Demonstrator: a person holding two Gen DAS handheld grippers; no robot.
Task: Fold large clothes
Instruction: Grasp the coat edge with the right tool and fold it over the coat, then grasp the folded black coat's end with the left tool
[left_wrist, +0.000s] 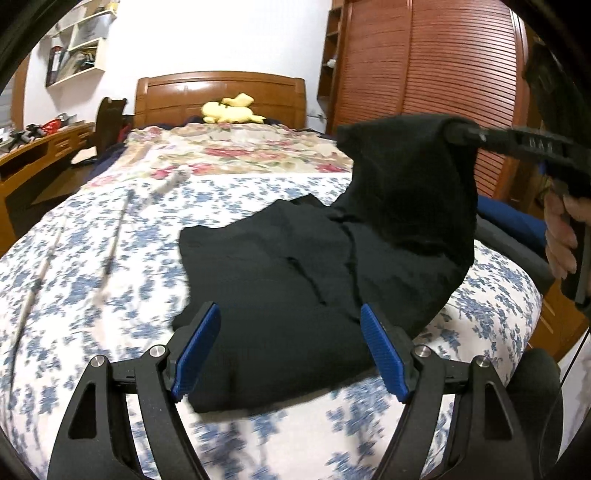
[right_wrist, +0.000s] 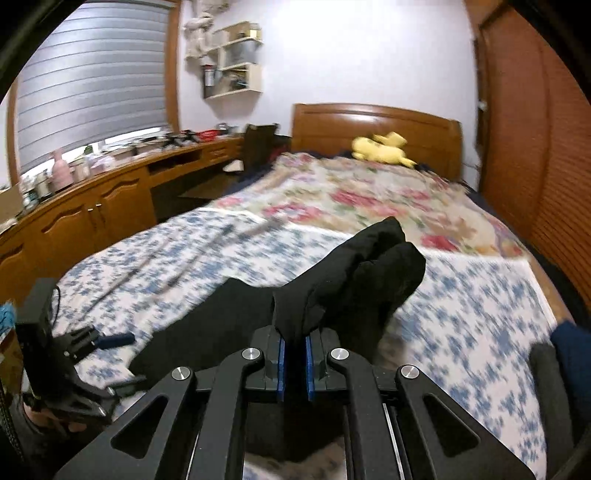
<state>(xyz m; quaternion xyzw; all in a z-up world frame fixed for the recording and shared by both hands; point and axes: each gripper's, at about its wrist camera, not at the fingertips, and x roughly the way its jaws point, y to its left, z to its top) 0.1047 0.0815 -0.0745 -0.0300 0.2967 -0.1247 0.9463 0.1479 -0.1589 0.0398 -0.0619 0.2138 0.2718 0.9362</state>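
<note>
Gripping a bunched fold of the black garment (right_wrist: 332, 280), the right gripper (right_wrist: 294, 354) has its 2 blue pads (right_wrist: 281, 365) closed on the cloth w/ only fabric between them; the pinched end stands up in 2 rounded lobes past the fingertips. Left gripper (left_wrist: 290, 347) hovers low over the near edge of the same garment, jaws spread wide, blue pads (left_wrist: 195, 347) apart w/ nothing clamped; can't tell if the tips touch the cloth.

Left wrist view shows the right gripper from the side, held level above the bed's right edge by a bare hand (left_wrist: 561, 236), lifting 1 end so the cloth hangs in a sling; right wrist view shows the left gripper (right_wrist: 110, 339) at lower left, low over the cover.

Rest of the garment lies flat on the blue-floral bedspread (left_wrist: 92, 277), long axis running from near-left up toward the raised right end. Yellow plush (left_wrist: 231, 109) sits by the wooden headboard (left_wrist: 221, 92); desk (right_wrist: 92, 199) along the left wall.
</note>
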